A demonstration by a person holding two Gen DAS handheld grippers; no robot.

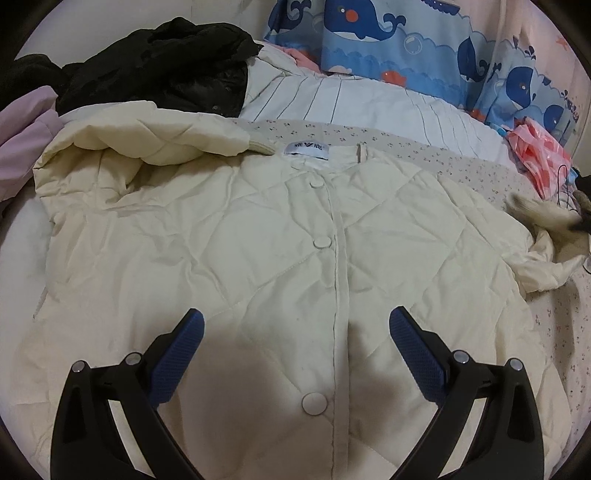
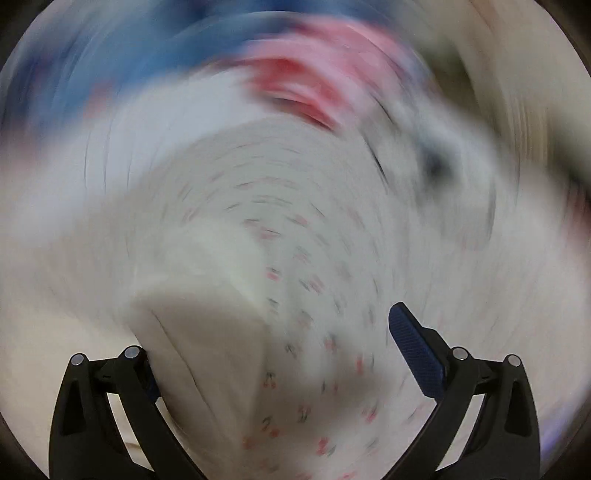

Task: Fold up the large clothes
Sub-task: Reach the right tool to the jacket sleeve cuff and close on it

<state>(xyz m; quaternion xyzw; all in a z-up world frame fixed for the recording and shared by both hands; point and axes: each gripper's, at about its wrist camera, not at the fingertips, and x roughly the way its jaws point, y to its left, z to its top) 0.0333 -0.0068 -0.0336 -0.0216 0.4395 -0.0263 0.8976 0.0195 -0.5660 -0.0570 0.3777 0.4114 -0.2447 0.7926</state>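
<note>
— Looking at the bed with the small cherry-print sheet, how far has the folding got?

— Barely begun, I'd say. That cream quilted snap-front jacket lies front-up across the sheet, buttoned, collar and white neck label towards the far side. One sleeve is already turned in over the shoulder; the other sleeve trails off the opposite side, bunched. Body and hem remain unfolded.

— And the claws?

— Left gripper hovers over the lower placket, jaws wide apart, holding nothing. Right gripper is wide too, but its view is smeared with motion; a cream fold lies against one finger, and I cannot tell whether anything is held.

— Anything else about?

— A black padded coat heaped beyond the jacket, and a blue whale-print cloth behind
</note>
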